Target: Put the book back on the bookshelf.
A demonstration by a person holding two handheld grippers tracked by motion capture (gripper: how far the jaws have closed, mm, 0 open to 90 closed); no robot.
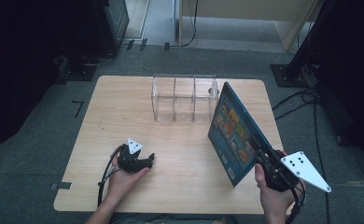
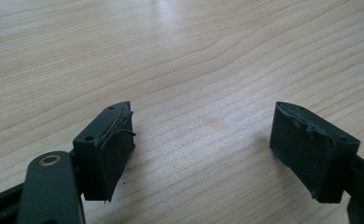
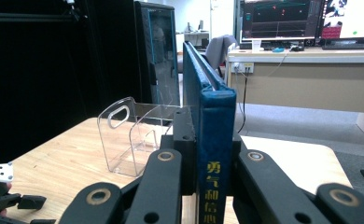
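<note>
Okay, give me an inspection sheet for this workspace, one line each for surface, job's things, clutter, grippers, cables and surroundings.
Surface: light wooden table, bare grain.
Job's things: blue hardcover picture book held upright, spine toward the right gripper; clear plastic three-compartment organizer at the far edge, compartments look empty.
Clutter: nothing seen.
Grippers: left gripper open, low over the table; right gripper shut on the book's spine.
Cables: black cable trails from the left gripper.
Surroundings: grey floor, dark cabinets, desk with monitors.

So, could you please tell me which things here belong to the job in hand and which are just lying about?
In the job:
- blue book, clamped upright in the right gripper
- clear three-slot organizer, empty
- left gripper, jaws open, resting on the wooden table

Lying about:
- desk with monitors
- floor cables
</note>
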